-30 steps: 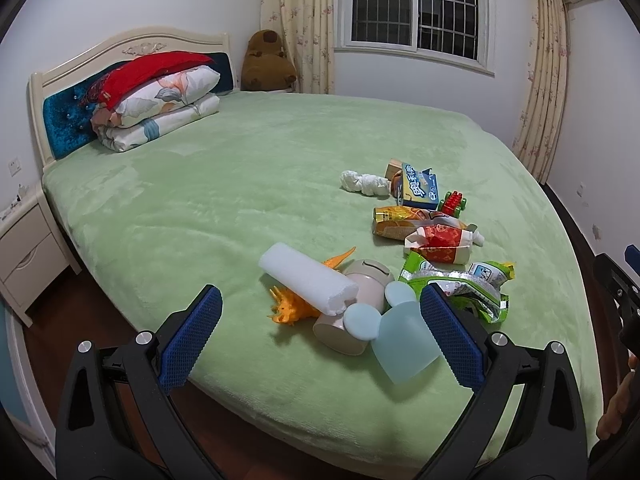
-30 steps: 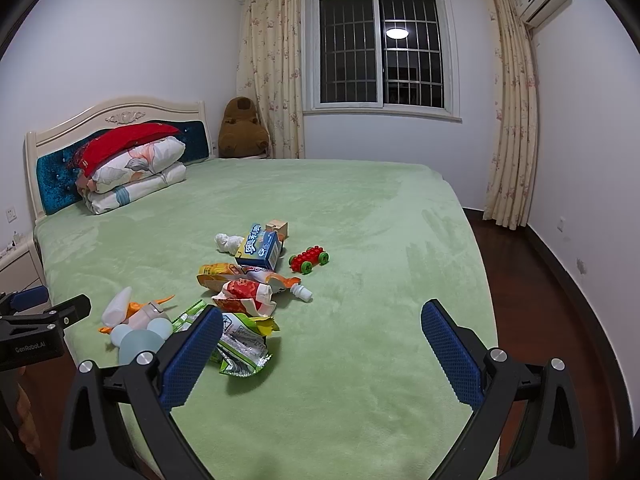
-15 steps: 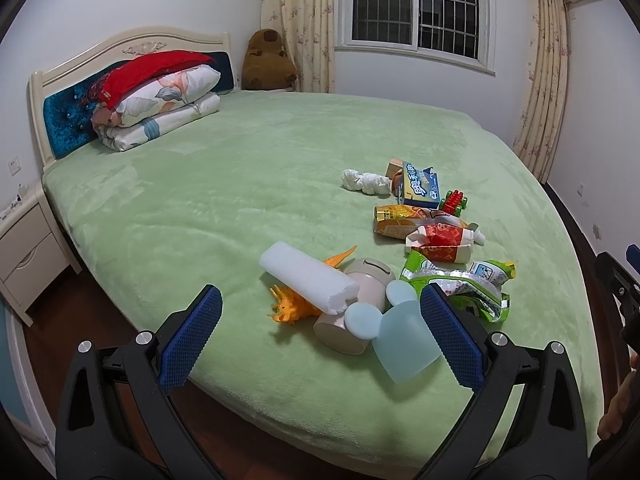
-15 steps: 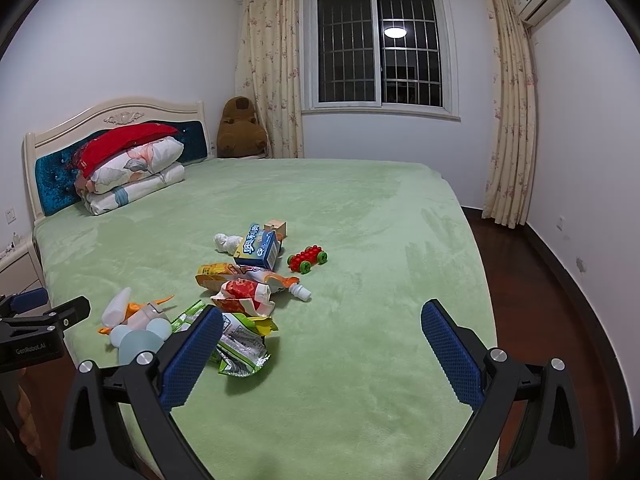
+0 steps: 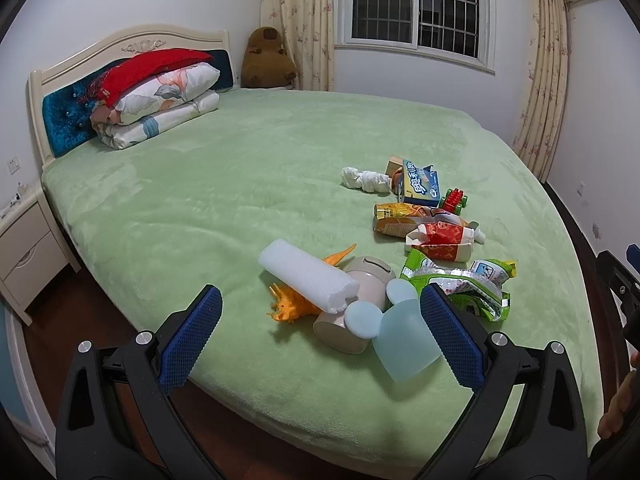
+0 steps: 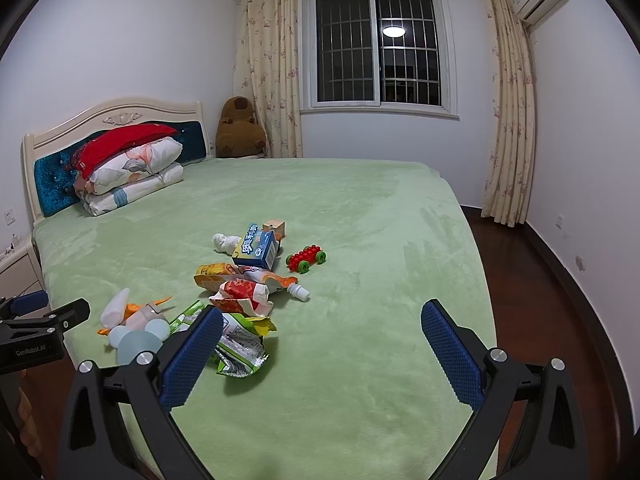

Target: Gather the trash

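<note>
The trash sits in a loose line on the green bed [image 6: 360, 208], near its foot edge: a crumpled green wrapper [image 5: 460, 288] closest in, then a torn red-and-white carton [image 5: 440, 240], an orange snack pouch [image 5: 400, 216], a blue biscuit box [image 5: 422, 182] and a wad of white tissue [image 5: 366, 178] further up. Mixed in with it are things that look like keepers: an orange toy dinosaur [image 5: 292, 306], a white foam roll [image 5: 308, 276] lying across a beige cup [image 5: 356, 312], a pale blue mouse-eared piece [image 5: 400, 336], and a red-and-green block car [image 6: 306, 258] out to the side. Nothing is picked up yet; this looks like the approach, choosing a first target. The left tool [image 5: 320, 336] hangs wide open and empty over the foot edge, framing the cup-and-foam cluster; the right tool [image 6: 320, 354] is just as wide and empty, its left pad over the green wrapper. That wrapper seems the natural first grab: drop down, pinch a raised fold, lift clear without dragging the carton beside it. Room is generous to the right, open blanket all the way to the bed's rounded edge and dark floor [image 6: 532, 272] beyond; to the left the clutter is tight, pieces touching, so sorting there calls for care.
</note>
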### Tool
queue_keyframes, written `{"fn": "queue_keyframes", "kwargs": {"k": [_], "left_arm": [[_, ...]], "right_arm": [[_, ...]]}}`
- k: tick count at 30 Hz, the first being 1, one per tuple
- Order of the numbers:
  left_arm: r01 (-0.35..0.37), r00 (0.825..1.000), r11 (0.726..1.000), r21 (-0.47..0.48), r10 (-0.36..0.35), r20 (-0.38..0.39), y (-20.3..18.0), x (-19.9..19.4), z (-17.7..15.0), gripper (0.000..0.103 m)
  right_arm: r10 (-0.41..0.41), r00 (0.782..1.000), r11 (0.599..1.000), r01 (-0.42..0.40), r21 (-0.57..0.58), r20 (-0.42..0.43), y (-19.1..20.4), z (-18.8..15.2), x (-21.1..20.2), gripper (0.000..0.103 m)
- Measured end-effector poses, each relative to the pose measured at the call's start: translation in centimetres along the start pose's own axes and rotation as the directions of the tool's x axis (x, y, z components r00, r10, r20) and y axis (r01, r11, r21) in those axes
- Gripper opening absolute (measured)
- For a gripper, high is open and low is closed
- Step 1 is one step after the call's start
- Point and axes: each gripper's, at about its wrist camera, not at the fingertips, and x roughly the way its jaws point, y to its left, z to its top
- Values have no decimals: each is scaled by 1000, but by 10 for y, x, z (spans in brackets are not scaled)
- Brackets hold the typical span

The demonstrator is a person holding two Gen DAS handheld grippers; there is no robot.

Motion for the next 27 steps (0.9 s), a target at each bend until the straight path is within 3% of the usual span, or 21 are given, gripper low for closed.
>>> {"fn": "queue_keyframes", "kwargs": {"k": [27], "left_arm": [[-4,1000,1000,-7,4,-15,4,4,0,97]], "right_arm": [[1,1000,1000,-1,7,-9,0,-2,6,98]]}}
